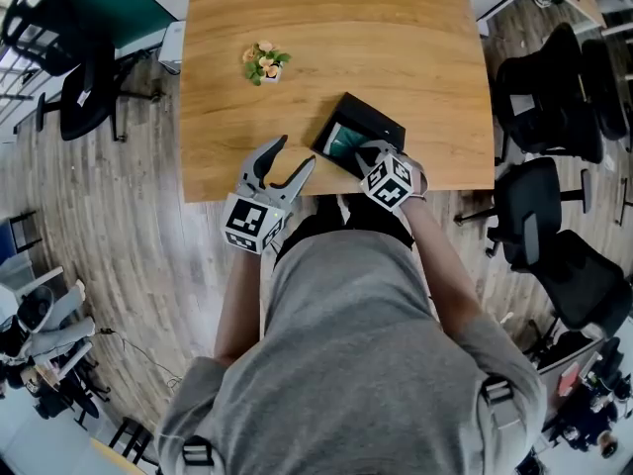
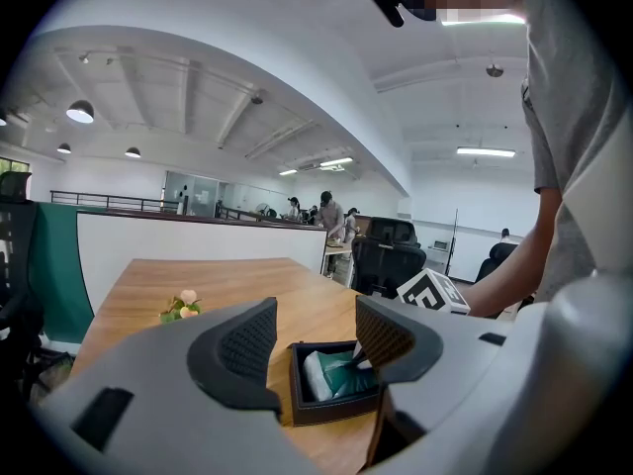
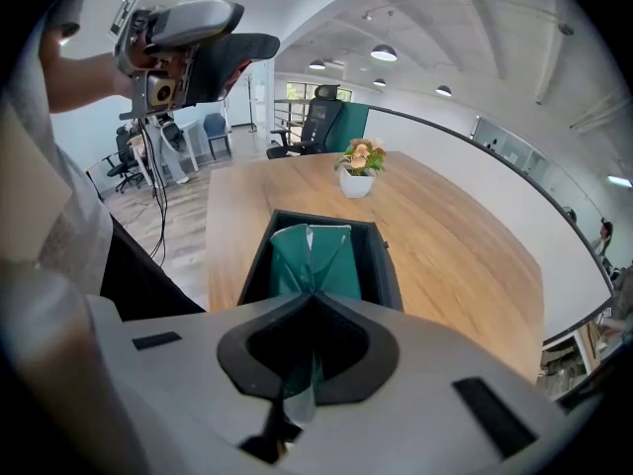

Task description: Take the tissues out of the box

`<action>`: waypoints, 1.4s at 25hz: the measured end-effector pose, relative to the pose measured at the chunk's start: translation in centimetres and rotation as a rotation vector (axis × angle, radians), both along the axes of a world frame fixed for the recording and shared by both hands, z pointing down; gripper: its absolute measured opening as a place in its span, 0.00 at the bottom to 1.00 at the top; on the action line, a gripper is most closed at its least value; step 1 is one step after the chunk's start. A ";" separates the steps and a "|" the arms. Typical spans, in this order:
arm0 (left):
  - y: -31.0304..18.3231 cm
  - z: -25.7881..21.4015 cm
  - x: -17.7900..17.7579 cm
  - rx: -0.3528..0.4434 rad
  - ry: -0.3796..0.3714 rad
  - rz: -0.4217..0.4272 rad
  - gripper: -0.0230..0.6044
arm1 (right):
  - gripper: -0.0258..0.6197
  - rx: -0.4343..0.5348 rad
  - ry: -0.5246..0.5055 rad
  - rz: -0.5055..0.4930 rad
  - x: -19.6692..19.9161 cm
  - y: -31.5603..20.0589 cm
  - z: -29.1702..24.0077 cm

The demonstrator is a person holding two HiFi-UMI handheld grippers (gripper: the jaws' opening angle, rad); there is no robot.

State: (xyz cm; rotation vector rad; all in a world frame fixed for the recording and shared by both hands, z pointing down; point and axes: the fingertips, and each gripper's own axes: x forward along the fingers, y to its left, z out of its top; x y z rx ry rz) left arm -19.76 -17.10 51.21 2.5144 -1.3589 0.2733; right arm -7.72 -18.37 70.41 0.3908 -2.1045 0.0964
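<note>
Tissue pack (image 3: 312, 255), green, sits in the black box (image 3: 255, 257) on the counter (image 1: 326, 28), pinched by the right gripper's (image 3: 312, 297) closed jaws. The left gripper's (image 1: 295, 153) jaws stand apart, empty, near the box.

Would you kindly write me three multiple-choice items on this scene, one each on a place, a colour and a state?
1. Where does the flower pot stand? A on the table, apart from the box; B inside the box; C on a chair.
2. What colour is the tissue pack? A red; B green; C yellow.
3. How is the right gripper? A open above the table; B shut on the tissue pack; C shut on the flower pot.
1 A: bare wood lies between them in the head view. 2 B: green wrapping shows in the box. 3 B: its jaws meet on the green wrapping.
</note>
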 end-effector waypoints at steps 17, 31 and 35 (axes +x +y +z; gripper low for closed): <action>-1.1 -0.1 0.9 0.004 0.005 0.025 0.44 | 0.05 0.036 -0.075 0.045 0.4 -0.5 -4.3; -1.8 -0.2 1.8 0.005 -0.006 0.043 0.44 | 0.05 0.108 -0.146 0.037 -0.2 -1.5 -8.2; -1.8 -0.3 2.0 0.007 -0.008 0.047 0.44 | 0.05 0.121 -0.155 0.034 -0.3 -1.7 -8.9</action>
